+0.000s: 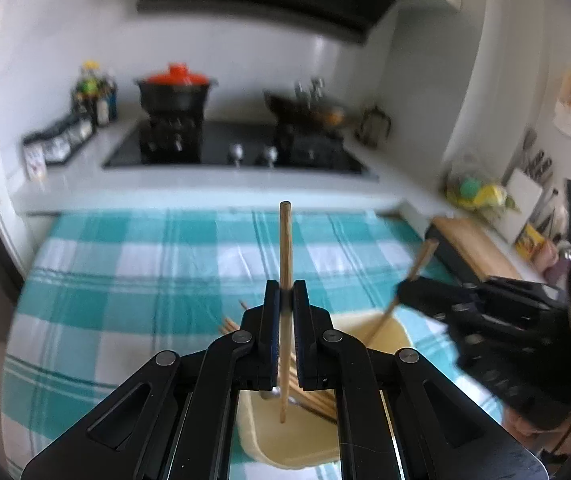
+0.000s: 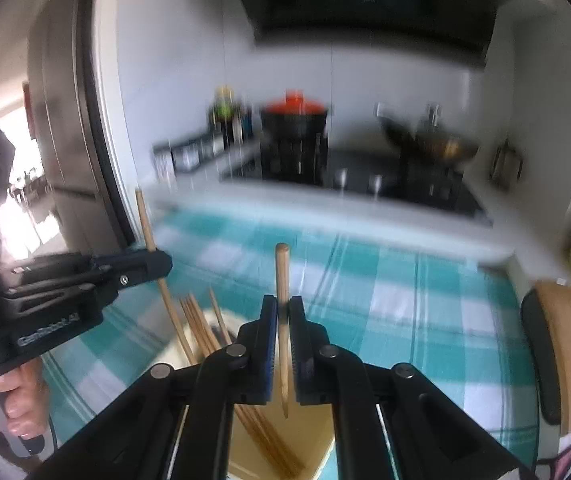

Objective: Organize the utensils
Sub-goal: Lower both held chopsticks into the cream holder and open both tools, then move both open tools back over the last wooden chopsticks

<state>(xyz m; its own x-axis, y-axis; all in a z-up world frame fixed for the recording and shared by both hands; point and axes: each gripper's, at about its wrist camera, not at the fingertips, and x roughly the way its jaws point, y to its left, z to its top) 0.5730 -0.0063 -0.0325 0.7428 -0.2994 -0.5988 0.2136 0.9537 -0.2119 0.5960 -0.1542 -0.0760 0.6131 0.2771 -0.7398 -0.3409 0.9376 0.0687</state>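
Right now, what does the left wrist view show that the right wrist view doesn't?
Only left wrist: knives and a white board on the right-hand counter. Only right wrist: the steel fridge door and a hand gripping the left gripper's handle. Both: each gripper shut on one wooden chopstick over the cream utensil holder, the teal checked cloth, the red-lidded black pot.

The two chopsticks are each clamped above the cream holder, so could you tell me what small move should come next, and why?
Probably lower both a little further, then open. The left gripper and right gripper each pinch a chopstick tip-down over the cream holder, where other chopsticks already stand.
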